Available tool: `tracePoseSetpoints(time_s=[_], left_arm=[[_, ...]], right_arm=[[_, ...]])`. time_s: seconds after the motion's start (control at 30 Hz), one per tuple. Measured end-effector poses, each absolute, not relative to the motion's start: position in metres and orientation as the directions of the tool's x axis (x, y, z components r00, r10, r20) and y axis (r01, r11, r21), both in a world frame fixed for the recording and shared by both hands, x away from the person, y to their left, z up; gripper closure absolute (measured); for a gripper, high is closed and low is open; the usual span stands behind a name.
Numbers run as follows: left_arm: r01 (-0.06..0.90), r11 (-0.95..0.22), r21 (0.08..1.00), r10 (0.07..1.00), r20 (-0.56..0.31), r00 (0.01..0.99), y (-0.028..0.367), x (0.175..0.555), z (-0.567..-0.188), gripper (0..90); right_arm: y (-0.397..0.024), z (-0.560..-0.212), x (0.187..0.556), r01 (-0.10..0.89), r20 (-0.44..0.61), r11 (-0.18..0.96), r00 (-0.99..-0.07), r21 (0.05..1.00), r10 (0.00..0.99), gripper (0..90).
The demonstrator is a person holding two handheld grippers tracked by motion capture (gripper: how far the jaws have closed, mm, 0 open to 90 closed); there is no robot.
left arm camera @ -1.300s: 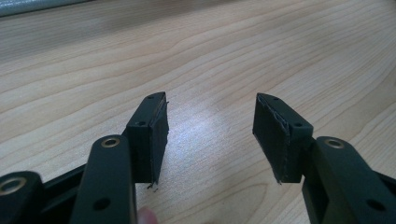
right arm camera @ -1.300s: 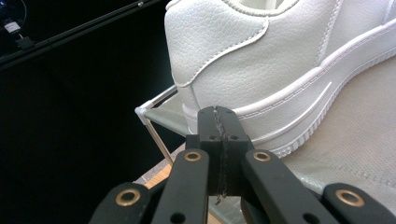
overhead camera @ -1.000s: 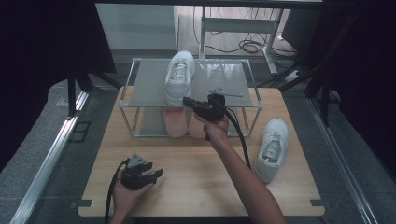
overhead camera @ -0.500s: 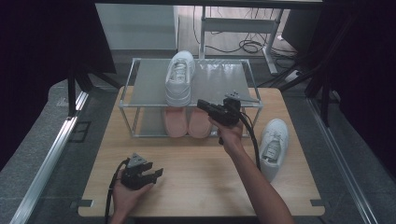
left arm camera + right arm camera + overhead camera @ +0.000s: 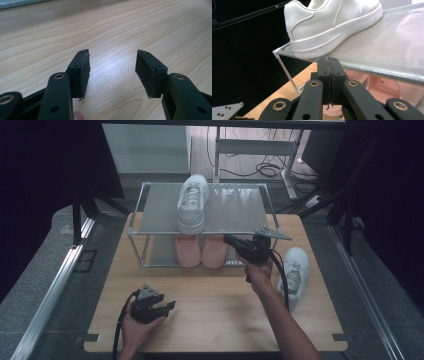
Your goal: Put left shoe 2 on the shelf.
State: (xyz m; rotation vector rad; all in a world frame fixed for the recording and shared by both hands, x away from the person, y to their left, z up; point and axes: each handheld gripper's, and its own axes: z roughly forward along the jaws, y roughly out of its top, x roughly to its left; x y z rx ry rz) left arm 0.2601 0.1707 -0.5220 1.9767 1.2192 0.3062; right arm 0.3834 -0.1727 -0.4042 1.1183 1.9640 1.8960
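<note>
A person works two handheld tongs over a wooden tabletop on which a two-tier metal shoe rack stands in the upper middle of the high view. The right tongs, held just right of the frame's centre, point toward the left of the frame at the rack's front edge; their pads are clenched together with nothing between them, as the right gripper view shows, where the two black pads meet in a single seam at the lower centre.

One white sneaker sits on the rack's top shelf, toe toward the bottom of the frame, its sole overhanging the front rail slightly. In the right gripper view the same shoe's heel fills the upper middle, resting on the grey mesh shelf above and apart from the closed tongs. A second white sneaker lies on the tabletop at the right of the high view, just beside the person's right forearm and near the tabletop's right edge. A pair of pink shoes stands side by side on the lower tier, directly under the first sneaker.

The left tongs rest low at the lower left of the high view, held in the left hand against the tabletop. They are released: the left gripper view shows the two pads standing well apart over bare wood grain, with nothing between them.
</note>
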Motion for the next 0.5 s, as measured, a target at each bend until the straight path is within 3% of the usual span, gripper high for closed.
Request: tracePoseSetpoints(time_s=[0.5], left_arm=[[0.652, -0.238, 0.72, 0.838, -0.188, 0.513, 0.17, 0.26, -0.522, 46.2]], right_arm=[[-0.202, -0.423, 0.363, 0.377, 0.363, -0.125, -0.672, 0.918, 0.645, 84.9]])
